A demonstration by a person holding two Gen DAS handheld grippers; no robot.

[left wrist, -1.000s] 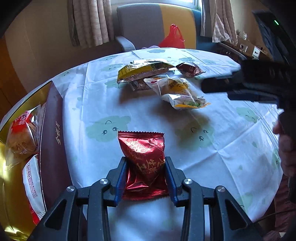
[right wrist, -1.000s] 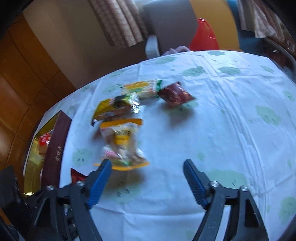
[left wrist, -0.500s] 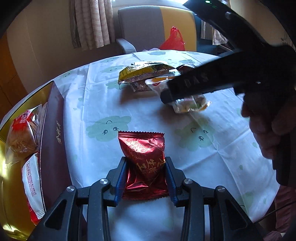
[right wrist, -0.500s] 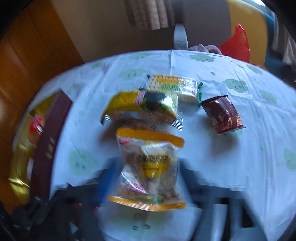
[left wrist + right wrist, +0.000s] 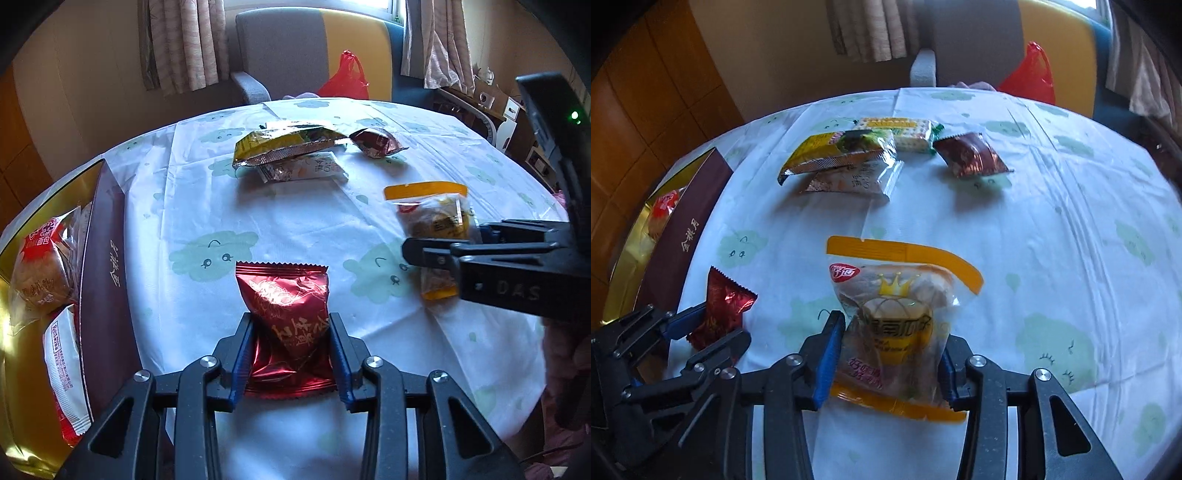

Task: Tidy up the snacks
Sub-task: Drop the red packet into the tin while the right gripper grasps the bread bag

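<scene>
Left wrist view: left tongs clamped on red foil packet, over the surface. Box at left, cut off by the frame; its contents partly hidden. Right tongs cover part of the orange-edged clear packet.

Right wrist view: right tongs closing, both pads against that packet. 4 snacks piled beyond, overlapping, labels unreadable.

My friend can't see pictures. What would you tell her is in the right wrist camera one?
The right hand-held gripper is closing on a clear bun packet with orange ends above a cloud-print tablecloth. At the left, the left hand-held gripper holds a shiny red packet near a gold-lined box; more snack packets lie farther back.
</scene>
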